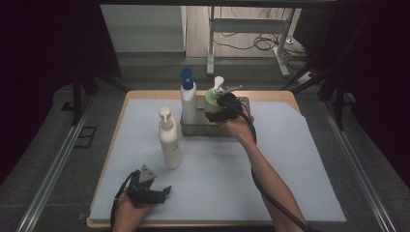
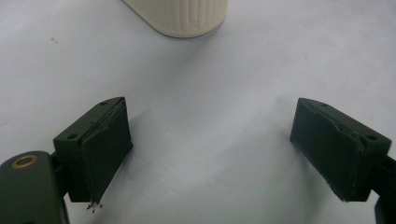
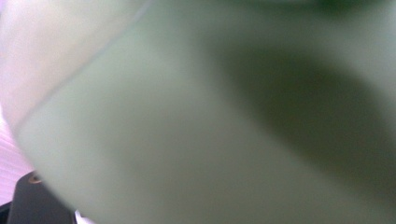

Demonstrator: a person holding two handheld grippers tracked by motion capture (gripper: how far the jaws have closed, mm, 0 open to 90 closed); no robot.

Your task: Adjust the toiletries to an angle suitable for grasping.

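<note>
A green pump bottle point(image 1: 211, 99) with a white pump head stands upright at the right end of a clear bin point(image 1: 205, 131). My right gripper point(image 1: 215, 112) is shut on its side. Up close in the right gripper view, the green bottle point(image 3: 187, 140) is a blur, with a bit of one black jaw at the lower left. A white bottle with a blue pump point(image 1: 188, 99) stands in the bin's left end. A cream pump bottle point(image 1: 170, 140) stands on the white mat point(image 1: 290, 183). My left gripper point(image 1: 164, 192) point(image 2: 210, 149) rests open near the front edge, just short of the cream bottle's base point(image 2: 180, 16).
The mat covers a wooden table point(image 1: 145, 94) whose edges show at the back and front. Metal rails run along both sides of the table. A desk frame point(image 1: 251, 29) and cables stand on the floor behind.
</note>
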